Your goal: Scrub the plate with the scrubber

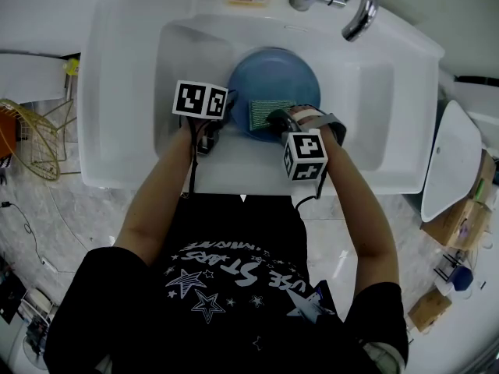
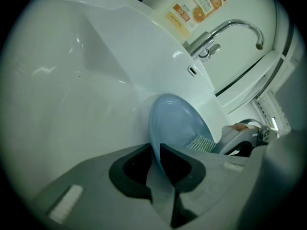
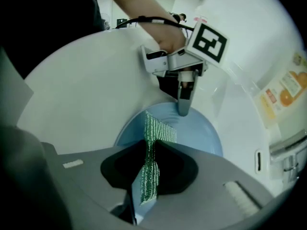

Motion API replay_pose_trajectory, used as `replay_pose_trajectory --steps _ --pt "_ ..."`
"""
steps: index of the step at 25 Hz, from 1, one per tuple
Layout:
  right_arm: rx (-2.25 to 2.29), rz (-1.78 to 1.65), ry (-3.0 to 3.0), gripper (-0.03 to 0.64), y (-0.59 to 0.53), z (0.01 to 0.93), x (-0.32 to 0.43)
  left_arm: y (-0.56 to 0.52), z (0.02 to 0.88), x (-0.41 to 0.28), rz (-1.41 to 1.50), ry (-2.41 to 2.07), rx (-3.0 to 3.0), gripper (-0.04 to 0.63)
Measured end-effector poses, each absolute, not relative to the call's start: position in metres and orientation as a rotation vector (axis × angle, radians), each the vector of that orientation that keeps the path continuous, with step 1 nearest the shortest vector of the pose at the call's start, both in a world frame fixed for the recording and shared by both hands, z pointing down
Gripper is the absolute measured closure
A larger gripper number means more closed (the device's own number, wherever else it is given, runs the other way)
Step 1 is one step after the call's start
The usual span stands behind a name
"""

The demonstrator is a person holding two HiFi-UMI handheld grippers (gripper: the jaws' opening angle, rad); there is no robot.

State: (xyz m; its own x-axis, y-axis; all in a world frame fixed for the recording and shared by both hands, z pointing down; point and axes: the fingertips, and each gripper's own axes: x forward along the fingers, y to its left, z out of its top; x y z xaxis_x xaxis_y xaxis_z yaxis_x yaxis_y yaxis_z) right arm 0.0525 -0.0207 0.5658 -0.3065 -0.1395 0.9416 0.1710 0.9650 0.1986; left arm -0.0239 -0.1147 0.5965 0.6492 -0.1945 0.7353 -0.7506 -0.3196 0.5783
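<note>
The left hand-held gripper [image 2: 156, 157] clamps the rim of the blue plate [image 1: 277, 72] in the sink [image 1: 366, 92]. The plate is likely stiff, slick and breakable, so the rim is the place to grip. The right hand-held gripper [image 3: 149, 152] pinches the soft green scrubber [image 3: 156, 131].

- The head view looks steeply down from well above the person onto the sink [image 1: 117, 92].
- The left gripper view sits close behind its jaws, facing along them over the plate [image 2: 175, 123] toward the tap [image 2: 204, 43] beyond.
- The right gripper view sits close behind its jaws, facing past the scrubber [image 3: 154, 133] to the left gripper [image 3: 183, 107] ahead.
- All three share the plate.
</note>
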Motion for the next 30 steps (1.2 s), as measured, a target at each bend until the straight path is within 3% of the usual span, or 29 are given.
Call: replay_pose_trajectory --steps 12,30 --pt "0.407 -0.264 -1.858 0.526 -0.114 0.539 0.063 -0.113 0.599 -0.025 0.694 -0.744 1.846 0.532" --pt "0.387 -0.028 -1.798 0.526 -0.107 0.589 0.073 -0.112 0.596 -0.022 0.711 -0.722 1.872 0.525"
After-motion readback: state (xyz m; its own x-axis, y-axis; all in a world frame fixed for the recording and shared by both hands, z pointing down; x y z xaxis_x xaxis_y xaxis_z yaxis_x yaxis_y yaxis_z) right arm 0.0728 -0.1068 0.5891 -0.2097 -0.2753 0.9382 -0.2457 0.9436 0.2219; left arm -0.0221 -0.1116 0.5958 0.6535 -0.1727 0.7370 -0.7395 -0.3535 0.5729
